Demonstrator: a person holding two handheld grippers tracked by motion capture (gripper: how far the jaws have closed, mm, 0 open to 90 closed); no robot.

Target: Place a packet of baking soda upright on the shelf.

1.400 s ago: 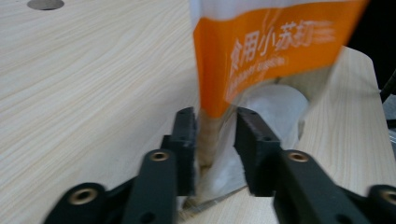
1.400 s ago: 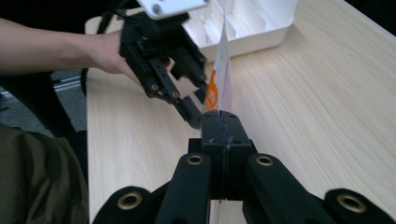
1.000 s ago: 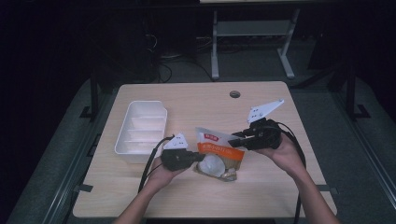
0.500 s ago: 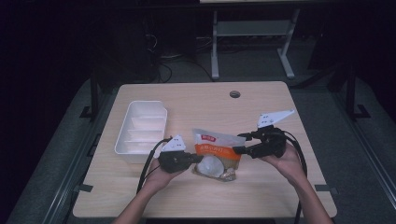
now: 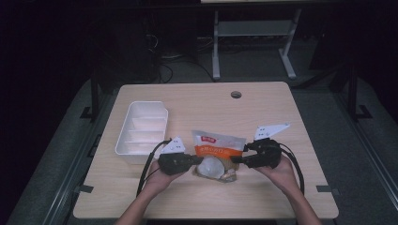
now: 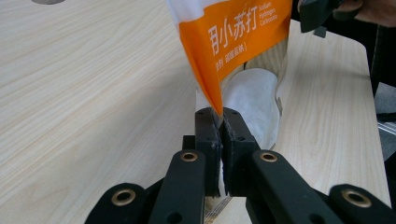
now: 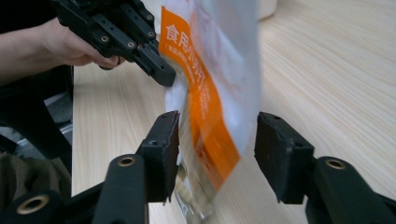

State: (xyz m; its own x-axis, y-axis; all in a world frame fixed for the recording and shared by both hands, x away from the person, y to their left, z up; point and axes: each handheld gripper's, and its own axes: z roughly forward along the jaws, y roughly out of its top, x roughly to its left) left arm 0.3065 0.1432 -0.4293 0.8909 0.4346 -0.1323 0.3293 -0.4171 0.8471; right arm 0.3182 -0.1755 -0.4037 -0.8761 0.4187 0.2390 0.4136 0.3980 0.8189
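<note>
High view: my two grippers face each other over the table (image 5: 141,197), near its front edge, with the bag (image 5: 218,150) between them. My left gripper (image 5: 195,161) is clamped tight on the bag's edge; the left gripper view has my black jaws pinched together on the orange-and-white film (image 6: 233,42), white powder bulging just behind. My right gripper (image 5: 236,160) comes in from the other side, jaws apart and just been closing, and the right gripper view has the bag (image 7: 210,93) hanging between the pads (image 7: 161,144), neither pressing on it. White tray (image 5: 141,131) sits towards the left edge, apart from the bag.
</note>
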